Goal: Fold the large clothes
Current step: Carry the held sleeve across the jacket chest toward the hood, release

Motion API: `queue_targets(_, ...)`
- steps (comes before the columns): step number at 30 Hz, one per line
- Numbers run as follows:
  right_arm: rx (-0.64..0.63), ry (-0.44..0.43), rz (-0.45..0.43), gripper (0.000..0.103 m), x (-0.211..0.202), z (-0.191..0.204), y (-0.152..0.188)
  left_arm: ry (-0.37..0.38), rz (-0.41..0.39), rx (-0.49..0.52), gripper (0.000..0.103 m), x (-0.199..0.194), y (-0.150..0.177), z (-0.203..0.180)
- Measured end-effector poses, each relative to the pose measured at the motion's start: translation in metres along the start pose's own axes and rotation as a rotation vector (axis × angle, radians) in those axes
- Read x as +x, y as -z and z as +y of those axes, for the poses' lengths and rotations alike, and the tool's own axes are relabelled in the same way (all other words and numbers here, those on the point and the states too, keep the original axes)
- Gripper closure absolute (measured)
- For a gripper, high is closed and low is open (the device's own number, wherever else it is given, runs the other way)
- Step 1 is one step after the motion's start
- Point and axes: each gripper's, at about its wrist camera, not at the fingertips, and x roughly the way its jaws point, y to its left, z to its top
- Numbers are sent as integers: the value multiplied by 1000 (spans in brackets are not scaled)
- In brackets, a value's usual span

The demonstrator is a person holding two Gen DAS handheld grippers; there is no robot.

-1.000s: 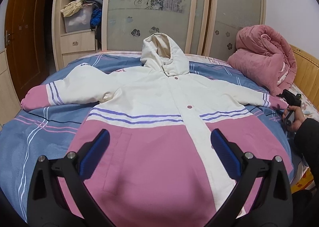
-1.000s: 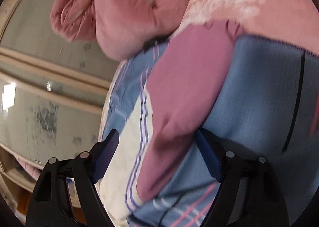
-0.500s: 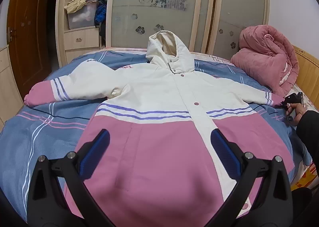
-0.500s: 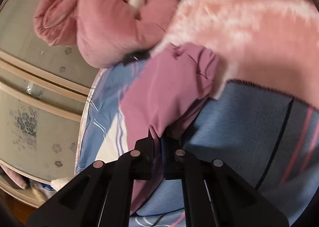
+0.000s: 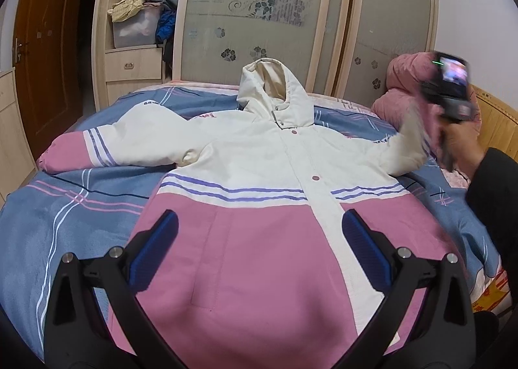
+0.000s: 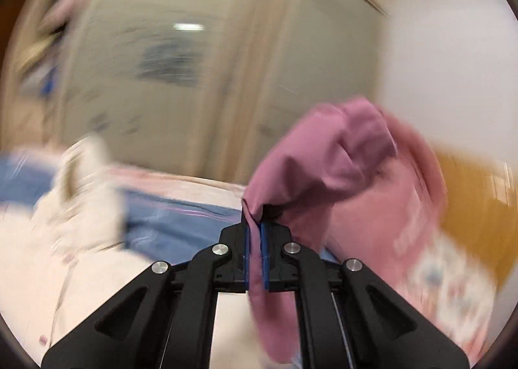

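1. While a blue bedspread with pink and white stripes (image 5: 64, 207) covers the bed, a pale-wood wardrobe with frosted, flower-printed sliding doors (image 5: 252, 12) rises beyond the left gripper (image 5: 259, 246); its open bay at upper left holds heaped clothes and a clear plastic storage box (image 5: 134, 28).

2. A brown wooden door (image 5: 45, 45) stands far left of that gripper; a bundled pink quilt (image 5: 398, 90) lies to its right, against an orange wooden headboard (image 5: 498, 122).

3. A padded white-and-pink hooded coat with purple stripes (image 5: 259, 174) lies front-up on the bedspread directly ahead of the left gripper, pink hem nearest its blue-padded fingers, cream hood farthest, snap buttons down the placket.

4. The left gripper hovers over the hem with jaws spread wide, gripping nothing.

5. The far sleeve lies flat to the left; the other sleeve is lifted off the bed at right, blurred.

6. In the right wrist view, the right gripper (image 6: 255, 239) has its jaws pressed together on the pink sleeve cuff (image 6: 323, 165), smooth woven fabric bunching above the blue pads (image 6: 264, 259) and hanging below them.

7. The background there is smeared.
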Motion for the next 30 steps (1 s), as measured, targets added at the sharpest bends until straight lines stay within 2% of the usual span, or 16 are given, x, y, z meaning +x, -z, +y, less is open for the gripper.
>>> queue_targets(3,-221,-120,-29,98,-18,112,7,-18,-4,8,2,0,1,1)
queue_targets(5,-323,-211,29,97,-21,182,27,-25,6,2,2,2,2,6)
queue_targets(6,-341,-234,54,97,-21,202,34,-25,14,-8,2,2,2,10)
queue_targets(7,-360,-268,94,89,-19,223,43,-22,19,-15,2,3,2,12)
queue_targets(8,-381,-313,176,67,-15,248,56,-21,23,-22,2,3,2,15)
queue_targets(9,-393,-337,238,55,-14,266,65,-22,27,-29,2,3,2,18)
queue_targets(10,-407,-352,275,37,-14,279,72,-27,32,-39,2,4,2,21)
queue_targets(11,-441,-344,280,23,-19,292,79,-32,37,-47,2,4,3,24)
queue_targets(13,-472,-318,256,5,-30,302,82,-26,56,-65,2,6,3,27)
queue_targets(14,-475,-331,246,1,-37,302,81,-24,60,-68,2,6,3,28)
queue_targets(16,-475,-363,241,1,-51,299,76,-39,54,-63,2,4,2,27)
queue_targets(19,-395,-399,196,1,-80,271,57,-67,31,-46,2,-2,0,24)
queue_targets(22,-202,-437,140,1,-109,202,40,-100,6,-32,2,-11,-2,20)
queue_targets(25,-28,-458,102,1,-148,136,38,-172,-10,-14,2,-19,-2,16)
queue_targets(27,86,-452,63,1,-187,84,45,-191,-11,-11,2,-21,-2,16)
queue_targets(30,169,-435,28,1,-234,33,64,-192,21,-29,2,-19,-1,18)
